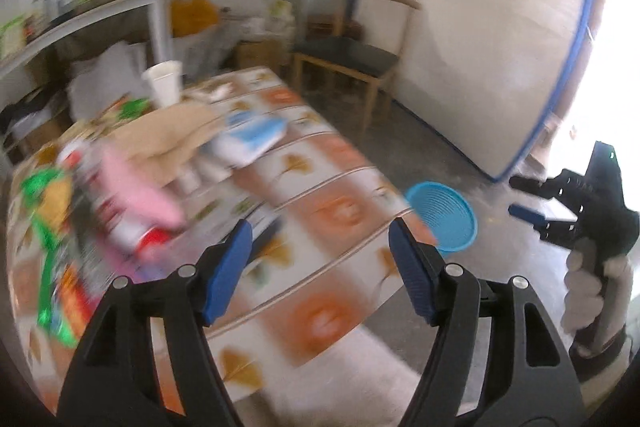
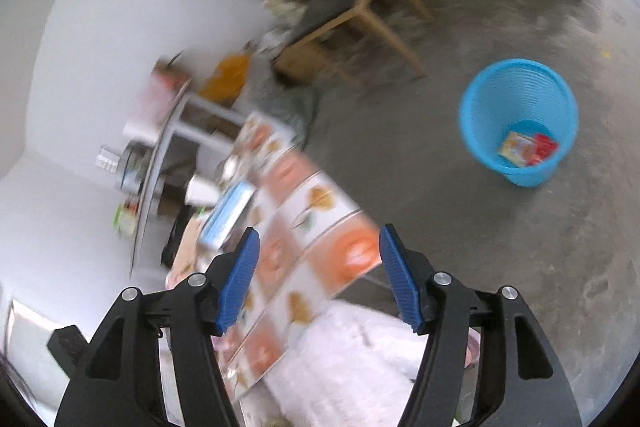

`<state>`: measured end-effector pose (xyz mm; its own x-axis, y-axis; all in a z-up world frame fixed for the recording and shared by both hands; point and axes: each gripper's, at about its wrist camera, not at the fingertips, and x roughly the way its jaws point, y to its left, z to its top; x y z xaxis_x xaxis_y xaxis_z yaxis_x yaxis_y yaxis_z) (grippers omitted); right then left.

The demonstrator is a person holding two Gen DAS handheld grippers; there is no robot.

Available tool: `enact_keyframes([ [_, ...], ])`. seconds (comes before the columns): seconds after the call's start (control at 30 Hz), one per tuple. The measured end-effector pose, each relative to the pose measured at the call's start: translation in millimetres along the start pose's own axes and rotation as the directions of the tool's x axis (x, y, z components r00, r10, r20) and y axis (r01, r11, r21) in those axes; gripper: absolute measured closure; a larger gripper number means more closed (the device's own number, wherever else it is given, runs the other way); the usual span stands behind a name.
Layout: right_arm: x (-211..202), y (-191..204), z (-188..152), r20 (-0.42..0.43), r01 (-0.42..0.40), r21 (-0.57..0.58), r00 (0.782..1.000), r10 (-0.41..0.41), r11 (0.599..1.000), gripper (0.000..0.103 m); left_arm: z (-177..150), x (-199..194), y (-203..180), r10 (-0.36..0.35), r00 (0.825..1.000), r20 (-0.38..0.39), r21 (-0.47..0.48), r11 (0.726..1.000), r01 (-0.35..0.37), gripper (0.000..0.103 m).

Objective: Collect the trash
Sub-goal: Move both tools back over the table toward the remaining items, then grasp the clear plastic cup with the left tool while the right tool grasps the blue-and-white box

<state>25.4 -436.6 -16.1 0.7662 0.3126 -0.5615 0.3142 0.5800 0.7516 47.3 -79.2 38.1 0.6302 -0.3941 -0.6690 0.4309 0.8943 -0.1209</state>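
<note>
A blue plastic bin [image 2: 518, 121] stands on the concrete floor beside the table; a yellow packet and a red one [image 2: 528, 149] lie in its bottom. Its rim also shows past the table edge [image 1: 444, 219]. My left gripper [image 1: 320, 271] hangs open over the patterned tablecloth [image 1: 320, 211] with nothing between its blue pads. Trash lies blurred at the left: a pink wrapper [image 1: 136, 187], a red can [image 1: 136, 235], green packets [image 1: 44, 203], brown paper [image 1: 168, 135], a blue-white pack [image 1: 252, 135], a white cup [image 1: 164, 83]. My right gripper [image 2: 316, 275] is open and empty above the table corner, and also shows at the far right [image 1: 520, 195].
A wooden chair [image 1: 352, 55] stands behind the table by a large white board [image 1: 480, 27]. A cluttered shelf [image 1: 80, 11] runs along the left wall, with boxes and bags under it. A gloved hand [image 1: 592, 291] holds the right gripper's handle. Bare floor surrounds the bin.
</note>
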Motion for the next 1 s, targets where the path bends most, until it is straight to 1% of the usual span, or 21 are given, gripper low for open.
enact_keyframes([
  [0.07, 9, 25, -7, -0.023, -0.003, -0.07, 1.0, 0.001, 0.998, 0.042, -19, -14, 20, 0.029, 0.999, 0.016, -0.035, 0.999, -0.028, 0.036],
  [0.1, 16, 39, -12, -0.039, -0.018, -0.112, 0.999, 0.014, 0.994, 0.042, -27, -21, 30, 0.047, 0.998, 0.029, -0.044, 0.998, -0.046, 0.036],
  [0.17, 30, 60, -19, -0.084, -0.045, -0.154, 0.996, 0.032, 0.987, 0.042, -44, -29, 47, 0.089, 0.995, 0.043, -0.061, 0.994, -0.086, 0.036],
  [0.23, 44, 84, -34, -0.136, -0.081, -0.198, 0.989, 0.054, 0.977, 0.042, -59, -36, 61, 0.095, 0.994, 0.053, -0.086, 0.992, -0.09, 0.036],
  [0.33, 67, 109, -48, -0.217, -0.126, -0.241, 0.973, 0.073, 0.962, 0.042, -71, -38, 67, 0.093, 0.993, 0.068, -0.093, 0.992, -0.086, 0.036],
  [0.43, 86, 137, -62, -0.279, -0.168, -0.274, 0.956, 0.089, 0.947, 0.042, -76, -33, 72, 0.085, 0.992, 0.092, -0.098, 0.992, -0.076, 0.036],
  [0.5, 96, 152, -67, -0.316, -0.2, -0.284, 0.943, 0.105, 0.938, 0.042, -77, -28, 78, 0.082, 0.992, 0.093, -0.116, 0.991, -0.071, 0.036],
  [0.63, 122, 178, -70, -0.409, -0.282, -0.213, 0.895, 0.177, 0.935, 0.042, -77, -22, 79, 0.068, 0.991, 0.117, -0.126, 0.991, -0.053, 0.036],
  [0.73, 143, 190, -67, -0.451, -0.304, -0.153, 0.868, 0.208, 0.94, 0.042, -77, -12, 80, 0.066, 0.99, 0.123, -0.116, 0.992, -0.052, 0.037],
  [0.8, 156, 197, -66, -0.468, -0.313, -0.119, 0.855, 0.224, 0.942, 0.042, -76, -5, 82, 0.057, 0.991, 0.119, -0.115, 0.992, -0.043, 0.041],
  [0.83, 166, 200, -64, -0.485, -0.322, -0.079, 0.839, 0.245, 0.944, 0.042, -75, -1, 83, 0.05, 0.992, 0.117, -0.115, 0.993, -0.037, 0.042],
  [0.93, 190, 209, -60, -0.517, -0.334, -0.007, 0.808, 0.282, 0.943, 0.042, -74, 10, 86, 0.044, 0.993, 0.106, -0.113, 0.993, -0.032, 0.05],
  [1.0, 203, 215, -59, -0.517, -0.325, 0.007, 0.808, 0.282, 0.946, 0.042, -73, 17, 88, 0.042, 0.994, 0.1, -0.117, 0.993, -0.031, 0.055],
])
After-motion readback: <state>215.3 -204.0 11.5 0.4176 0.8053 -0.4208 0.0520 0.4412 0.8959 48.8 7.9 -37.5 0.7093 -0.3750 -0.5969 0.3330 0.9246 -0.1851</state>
